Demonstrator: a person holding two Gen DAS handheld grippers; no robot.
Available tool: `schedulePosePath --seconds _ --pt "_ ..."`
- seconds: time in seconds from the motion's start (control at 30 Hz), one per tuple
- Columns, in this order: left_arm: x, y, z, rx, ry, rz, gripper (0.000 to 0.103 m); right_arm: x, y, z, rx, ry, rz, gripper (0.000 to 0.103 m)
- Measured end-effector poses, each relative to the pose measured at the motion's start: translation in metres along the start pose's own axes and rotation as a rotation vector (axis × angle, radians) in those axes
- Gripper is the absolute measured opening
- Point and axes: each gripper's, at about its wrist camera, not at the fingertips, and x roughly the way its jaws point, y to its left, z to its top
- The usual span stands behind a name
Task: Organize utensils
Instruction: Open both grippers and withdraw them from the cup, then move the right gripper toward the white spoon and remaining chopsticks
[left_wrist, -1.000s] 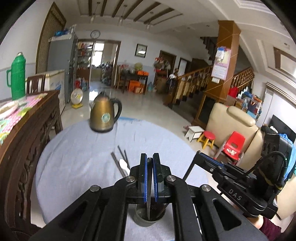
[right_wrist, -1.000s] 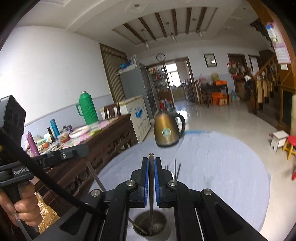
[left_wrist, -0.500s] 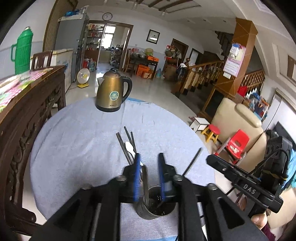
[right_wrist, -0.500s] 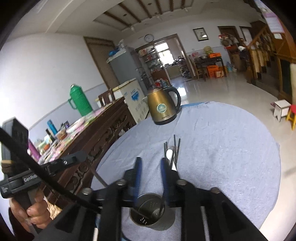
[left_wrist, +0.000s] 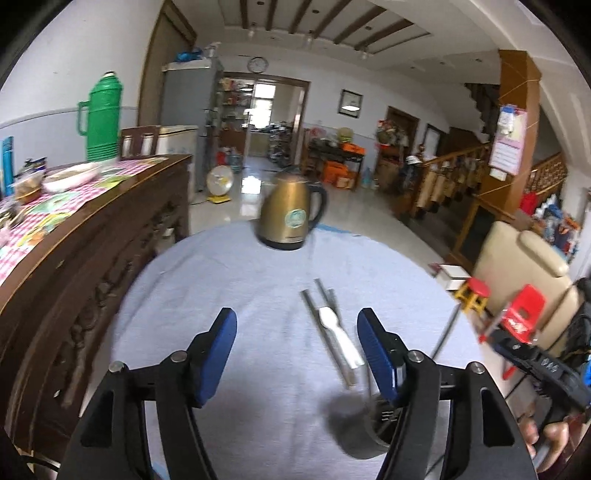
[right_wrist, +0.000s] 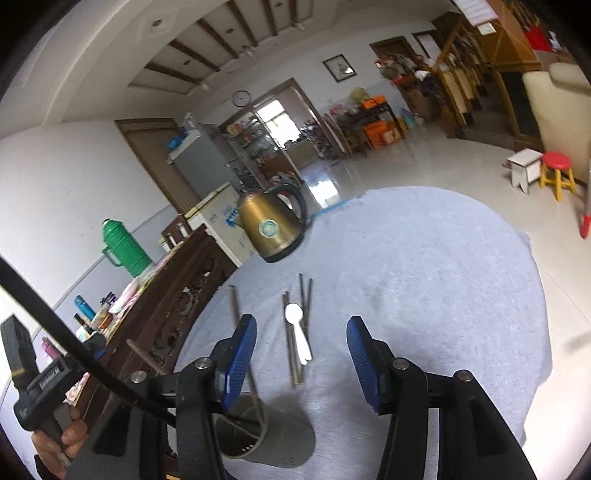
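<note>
Beyond both empty tongs (left_wrist: 295, 332), just opened, the spoon (right_wrist: 298, 334) points bowl-first toward the kettle (right_wrist: 271, 229).

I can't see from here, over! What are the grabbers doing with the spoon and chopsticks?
Left gripper, right gripper: jaws just opened, empty. White spoon and chopsticks lie on the cloth; metal holder holds some already. Nothing blocking.

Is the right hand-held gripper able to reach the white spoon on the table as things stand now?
Probably yes. The right hand-held gripper has just been opening, nothing sits between its jaws, and the spoon lies straight ahead among chopsticks. The cup stands lower left, off that path.
</note>
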Motion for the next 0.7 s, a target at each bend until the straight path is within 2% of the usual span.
schedulePosePath --seconds 0.2,0.4,0.7 --pt "0.019 0.028 -0.016 -0.012 0.06 0.153 0.069 0.002 -0.019 -0.005 0.038 0.021 -0.032 0.054" --pt "0.02 0.035 -0.025 0.016 0.075 0.256 0.069 0.009 -0.022 -0.01 0.053 0.059 -0.041 0.054" --pt "0.023 0.041 -0.026 0.021 0.09 0.289 0.069 0.015 -0.014 -0.015 0.045 0.079 -0.045 0.054"
